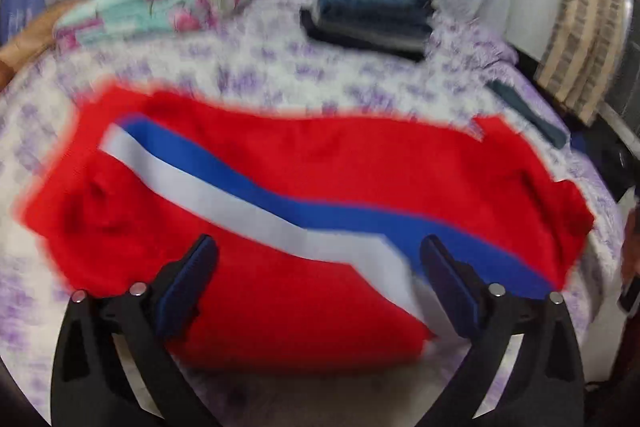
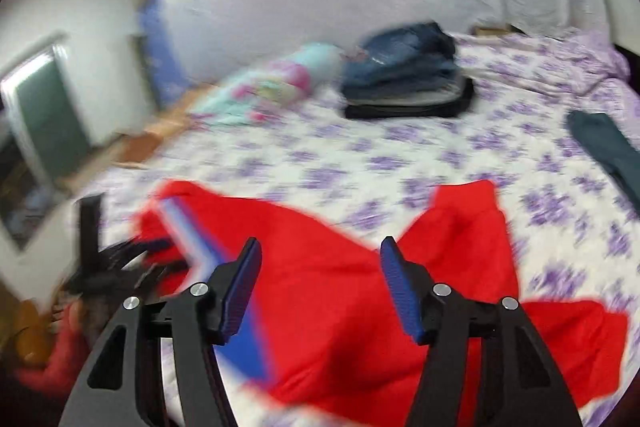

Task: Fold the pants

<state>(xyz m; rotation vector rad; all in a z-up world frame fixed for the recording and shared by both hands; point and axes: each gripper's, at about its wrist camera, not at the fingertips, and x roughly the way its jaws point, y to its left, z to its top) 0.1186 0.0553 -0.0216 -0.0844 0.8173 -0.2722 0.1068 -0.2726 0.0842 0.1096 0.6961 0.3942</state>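
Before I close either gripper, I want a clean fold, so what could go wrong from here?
1. Both views are motion-blurred, so the left gripper and right gripper, both open, might pinch the wrong spot on the red pants.
2. The pants lie rumpled and bunched in the right view, so a crease may get folded in.
3. A dark garment lies close by on the bed; a swung leg might land on it.
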